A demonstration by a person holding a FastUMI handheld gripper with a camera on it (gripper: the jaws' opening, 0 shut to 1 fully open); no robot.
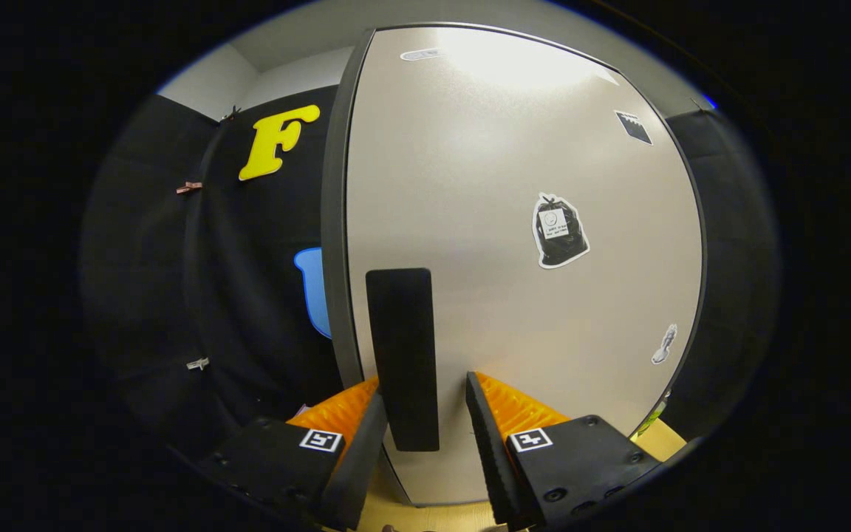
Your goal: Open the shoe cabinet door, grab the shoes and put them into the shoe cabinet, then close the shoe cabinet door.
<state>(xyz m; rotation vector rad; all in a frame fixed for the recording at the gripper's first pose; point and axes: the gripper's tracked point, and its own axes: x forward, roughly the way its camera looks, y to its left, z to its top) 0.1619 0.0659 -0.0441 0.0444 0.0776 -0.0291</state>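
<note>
The shoe cabinet door point(514, 244) is a smooth, matte beige panel with a dark rim, standing upright. Its flat black rectangular handle point(401, 358) runs vertically near the left edge. The tongs point(425, 414) are apart, straddling the handle's lower end without gripping. A trash-bag sticker point(559, 230) sits to the right. Pale wooden floor point(425, 513) lies below.

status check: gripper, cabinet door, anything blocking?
Gripper open, fingers straddling the black door handle, not clamped. Shoe cabinet door fills the view ahead, open or shut unclear. Nothing between fingers and handle.
</note>
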